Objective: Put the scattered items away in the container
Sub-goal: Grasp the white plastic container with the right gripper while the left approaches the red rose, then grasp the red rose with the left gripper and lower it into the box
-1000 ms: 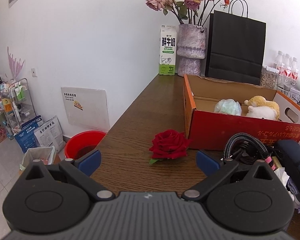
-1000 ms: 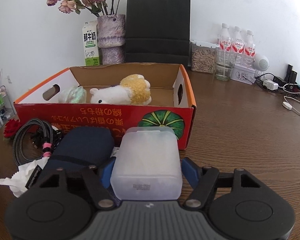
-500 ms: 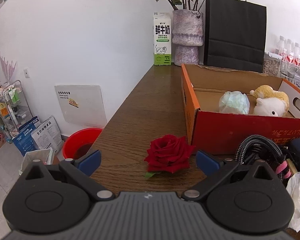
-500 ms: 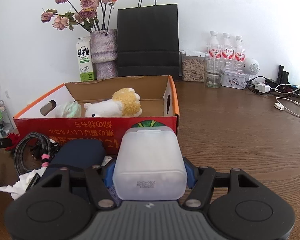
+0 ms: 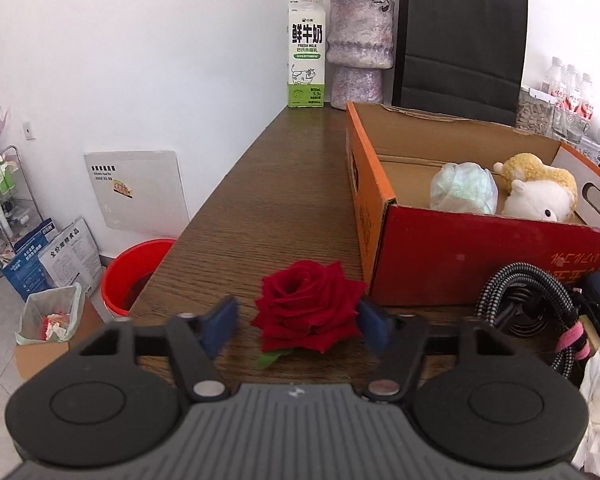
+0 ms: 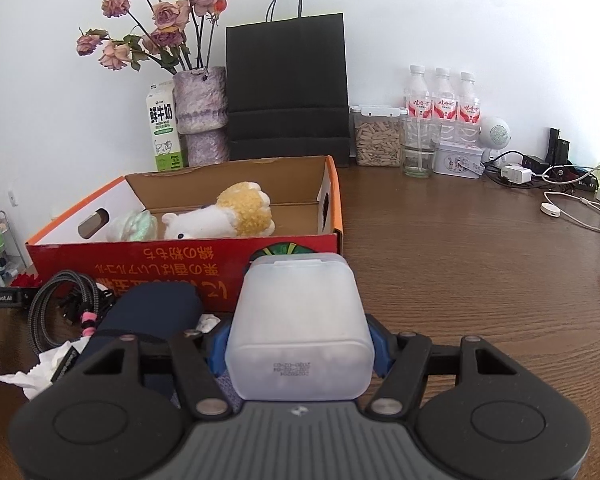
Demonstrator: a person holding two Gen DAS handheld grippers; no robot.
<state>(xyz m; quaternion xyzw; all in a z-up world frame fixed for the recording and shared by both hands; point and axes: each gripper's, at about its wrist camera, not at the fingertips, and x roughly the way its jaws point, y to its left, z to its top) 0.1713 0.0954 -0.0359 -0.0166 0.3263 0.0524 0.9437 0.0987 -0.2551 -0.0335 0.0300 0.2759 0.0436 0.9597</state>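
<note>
Red rose (image 5: pixel 309 309) was seen lying on the wooden table (image 5: pixel 284 184), between the closing jaws of the left gripper (image 5: pixel 300 326); one pad touched petals at 3 o'clock, the other stood clear. Frosted plastic box (image 6: pixel 298 326) was clamped by the right gripper (image 6: pixel 298 350). Beyond it, at 12 o'clock, the cardboard box (image 6: pixel 180 270) held a plush sheep (image 6: pixel 220 220).
</note>
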